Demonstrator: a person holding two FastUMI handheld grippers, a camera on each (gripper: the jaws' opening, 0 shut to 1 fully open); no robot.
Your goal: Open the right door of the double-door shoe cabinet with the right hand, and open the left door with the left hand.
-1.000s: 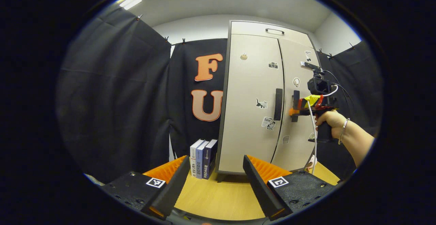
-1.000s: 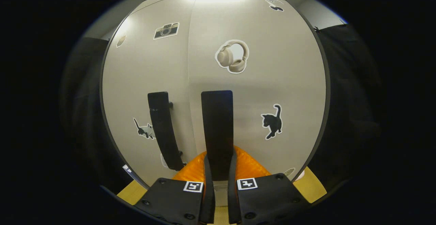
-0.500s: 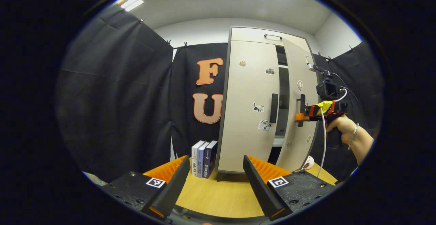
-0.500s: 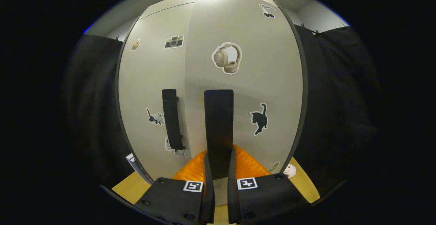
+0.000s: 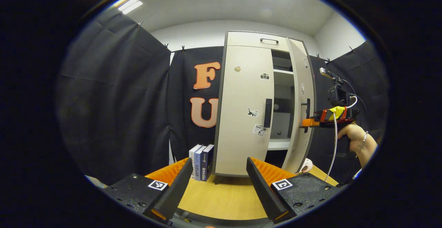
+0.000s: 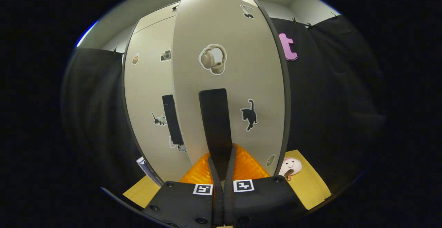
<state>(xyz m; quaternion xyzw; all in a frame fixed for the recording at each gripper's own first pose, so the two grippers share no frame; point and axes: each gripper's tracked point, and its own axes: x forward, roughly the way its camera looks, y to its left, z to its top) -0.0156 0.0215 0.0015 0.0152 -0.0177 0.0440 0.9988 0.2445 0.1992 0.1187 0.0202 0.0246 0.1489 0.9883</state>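
In the right gripper view the right gripper [image 6: 221, 172] has its two fingers drawn close together around the lower part of the right door's handle [image 6: 214, 124], a dark upright bar, with both fingers pressed against its sides. The same gripper appears in the left gripper view at the far right, pointing sideways at the door edge, held level by a hand [image 5: 352, 134] whose wrist wears a thin bracelet and whose forearm runs down and away to the right; a white cable hangs from the tool. The right door [image 6: 228, 83] stands swung partly outward from the shoe cabinet [image 5: 241, 41], and the left gripper view shows shelves [image 5: 281, 72] inside through the gap. Stickers dot that door, among them a pair of headphones [image 6: 213, 58] above the handle and a black cat [image 6: 249, 114] to its right. The left door [image 5: 241, 110] lies flush and closed, its own dark handle [image 5: 268, 112] untouched. The left gripper [image 5: 215, 183] hangs well back from the cabinet, low over the wooden table [image 5: 224, 200], its fingers spread wide apart with nothing between them, aimed roughly toward the foot of the left door. A few books [image 5: 200, 157] stand upright just beside the cabinet's left side, and a small pale smiling toy [image 6: 290, 165] sits on the table near the open door's lower corner.
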